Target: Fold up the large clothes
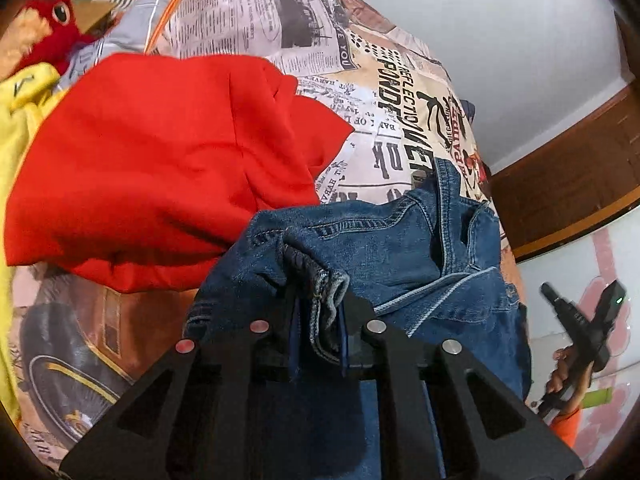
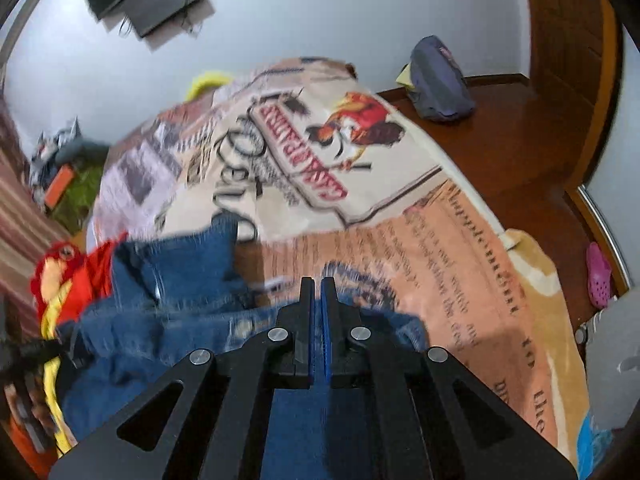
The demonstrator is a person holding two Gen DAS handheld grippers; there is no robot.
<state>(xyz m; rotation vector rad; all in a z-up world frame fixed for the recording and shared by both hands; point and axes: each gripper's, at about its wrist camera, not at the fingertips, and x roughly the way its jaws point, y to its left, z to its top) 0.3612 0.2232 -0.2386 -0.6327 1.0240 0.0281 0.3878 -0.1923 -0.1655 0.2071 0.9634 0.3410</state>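
Both tongs grip: my left gripper point(image 1: 320, 320) pinches a bunched denim fold, my right gripper point(image 2: 318, 320) looks clenched on the jeans point(image 1: 380, 248) near the bedspread's point(image 2: 440, 260) near edge. That thick fold could slip free.

I see blue denim jeans point(image 1: 376, 240), a plain red garment point(image 1: 160, 168) at ten o'clock, and a newspaper-print bedspread point(image 1: 248, 12) in cream, black and peach.

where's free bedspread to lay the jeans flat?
Free: the printed bedspread beyond and right of the jeans, out to its edge by the wooden floor. Crowded: the left side, where the red garment, yellow garment and red plush toy crowd against the jeans.
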